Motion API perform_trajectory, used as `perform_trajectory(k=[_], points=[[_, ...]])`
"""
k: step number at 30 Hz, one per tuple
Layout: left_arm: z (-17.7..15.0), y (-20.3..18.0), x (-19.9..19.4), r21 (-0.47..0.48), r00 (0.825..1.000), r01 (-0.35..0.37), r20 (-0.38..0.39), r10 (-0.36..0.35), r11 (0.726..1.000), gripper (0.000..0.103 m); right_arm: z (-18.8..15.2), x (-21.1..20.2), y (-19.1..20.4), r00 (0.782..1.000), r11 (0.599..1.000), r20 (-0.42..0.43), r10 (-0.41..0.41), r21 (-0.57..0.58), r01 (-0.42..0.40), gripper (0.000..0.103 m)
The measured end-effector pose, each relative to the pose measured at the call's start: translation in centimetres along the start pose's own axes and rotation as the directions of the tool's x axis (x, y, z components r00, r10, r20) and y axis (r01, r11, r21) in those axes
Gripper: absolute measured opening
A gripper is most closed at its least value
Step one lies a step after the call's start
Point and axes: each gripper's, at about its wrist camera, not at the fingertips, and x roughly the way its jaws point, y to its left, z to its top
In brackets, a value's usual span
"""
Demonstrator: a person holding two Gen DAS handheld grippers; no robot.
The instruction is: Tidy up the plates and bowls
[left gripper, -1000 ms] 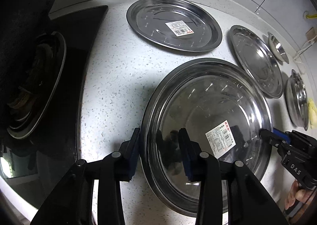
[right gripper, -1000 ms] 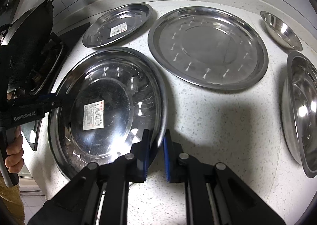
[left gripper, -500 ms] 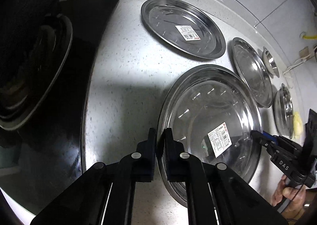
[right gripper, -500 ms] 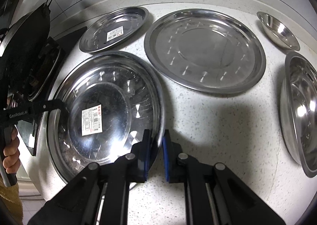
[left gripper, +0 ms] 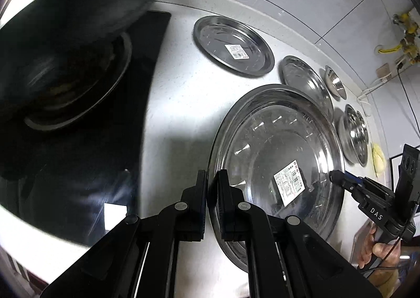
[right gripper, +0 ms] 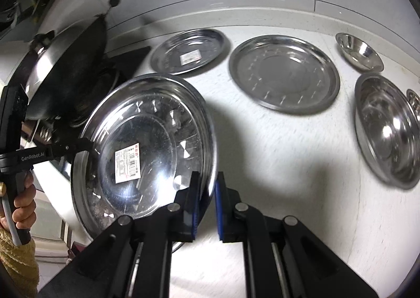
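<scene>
we hold the large steel plate between our two tools, one on each side of it; the left gripper pinches the plate's rim on one side, its jaws pressed onto the thin metal; the right gripper pinches the opposite rim, blue pads against the steel. the plate sits tilted, clear of the speckled white counter, with a shadow under it; a white barcode sticker lies near its middle.

on the counter behind it we see a smaller stickered plate towards the wall, and beside that a plain plate lying flat; a small bowl stands near the wall past the plain plate, and a deeper bowl stands near the right edge of the right wrist view; all these are apart from the held plate.

a dark wok sits on the black stove on the left.
</scene>
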Motion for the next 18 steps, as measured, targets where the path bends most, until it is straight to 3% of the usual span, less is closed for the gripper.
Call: perform_trajectory(k=[8,18], points=[[-4.7,1.9,-1.4,0.011,0.999,-0.034,-0.019,0.035,0.999,0.005,-4.3,0.0,3.1,0.998,1.0,-0.06,0.018,-0.018,-0.019,0.01],[-6.6,4.2,1.3,-0.022,0.997,-0.041,-0.064,0.04,0.999,0.006,-5.9,2.7,3.5,0.994,1.0,-0.105,-0.02,-0.015,0.018,0.01]])
